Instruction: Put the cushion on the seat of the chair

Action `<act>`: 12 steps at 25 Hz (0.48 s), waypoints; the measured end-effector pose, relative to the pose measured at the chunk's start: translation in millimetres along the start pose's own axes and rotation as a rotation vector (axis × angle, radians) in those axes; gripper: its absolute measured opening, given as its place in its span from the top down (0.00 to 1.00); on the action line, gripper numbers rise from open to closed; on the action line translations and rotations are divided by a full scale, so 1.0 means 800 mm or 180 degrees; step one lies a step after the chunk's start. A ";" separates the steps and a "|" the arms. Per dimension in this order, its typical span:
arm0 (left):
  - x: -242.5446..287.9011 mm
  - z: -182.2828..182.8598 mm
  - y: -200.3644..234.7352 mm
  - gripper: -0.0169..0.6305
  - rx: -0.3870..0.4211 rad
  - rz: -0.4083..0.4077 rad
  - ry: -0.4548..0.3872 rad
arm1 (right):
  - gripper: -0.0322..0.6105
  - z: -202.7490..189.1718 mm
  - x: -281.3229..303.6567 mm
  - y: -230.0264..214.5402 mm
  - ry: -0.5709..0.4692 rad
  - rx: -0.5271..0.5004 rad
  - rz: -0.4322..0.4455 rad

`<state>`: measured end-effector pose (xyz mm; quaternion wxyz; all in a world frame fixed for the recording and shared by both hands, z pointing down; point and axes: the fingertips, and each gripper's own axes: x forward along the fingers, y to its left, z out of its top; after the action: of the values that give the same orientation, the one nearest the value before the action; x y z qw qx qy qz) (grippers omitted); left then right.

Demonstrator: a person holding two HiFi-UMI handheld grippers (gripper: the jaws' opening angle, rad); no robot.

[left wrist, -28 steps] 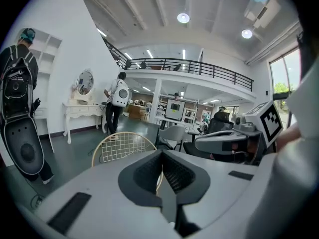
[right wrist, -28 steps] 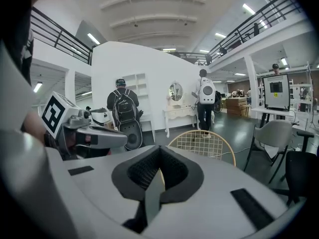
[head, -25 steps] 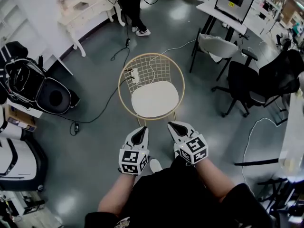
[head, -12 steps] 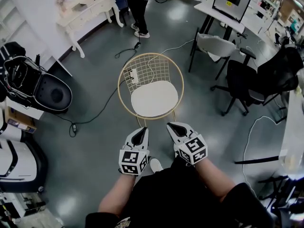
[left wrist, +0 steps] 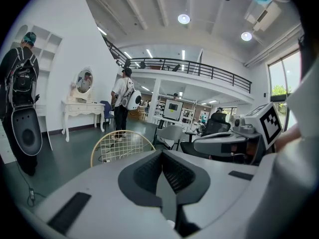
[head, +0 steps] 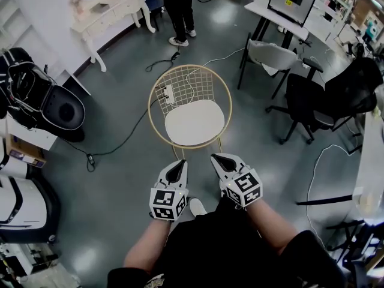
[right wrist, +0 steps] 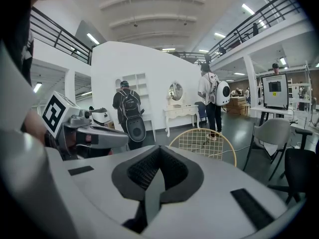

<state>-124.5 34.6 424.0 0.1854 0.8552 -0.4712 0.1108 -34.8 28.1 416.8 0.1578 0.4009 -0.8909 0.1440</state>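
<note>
A round gold wire chair [head: 191,80] stands on the grey floor ahead of me, and a white cushion [head: 194,123] lies flat on its seat. My left gripper [head: 177,168] is shut and empty, just short of the chair's front edge. My right gripper [head: 222,161] is beside it, shut with nothing in it. In the left gripper view the chair's wire back [left wrist: 122,144] rises beyond the closed jaws of the left gripper [left wrist: 162,171]. The right gripper view shows the same wire back [right wrist: 203,142] past the right gripper [right wrist: 157,169].
A person [head: 180,5] with a white backpack stands behind the chair near a white dressing table [head: 111,14]. Cables [head: 132,131] trail across the floor on the left. Office chairs [head: 312,104] and desks [head: 282,23] crowd the right. Black cases [head: 42,104] sit at left.
The view has tipped slightly, so the chair and room sit a little higher in frame. Both grippers and the cushion stay where they were. The person behind the chair has shifted right.
</note>
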 end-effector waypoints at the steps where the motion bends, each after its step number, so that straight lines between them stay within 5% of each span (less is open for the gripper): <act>1: -0.001 0.000 -0.001 0.95 0.0003 0.0000 0.0000 | 0.93 0.000 -0.001 0.001 -0.0004 0.0000 0.0001; 12: -0.008 -0.006 -0.017 0.95 0.0022 -0.0024 0.0014 | 0.93 -0.007 -0.017 0.007 -0.0036 0.0019 0.0003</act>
<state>-116.7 48.2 422.9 0.1839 0.8573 -0.4672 0.1136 -29.4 42.7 415.8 0.1516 0.4018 -0.8915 0.1444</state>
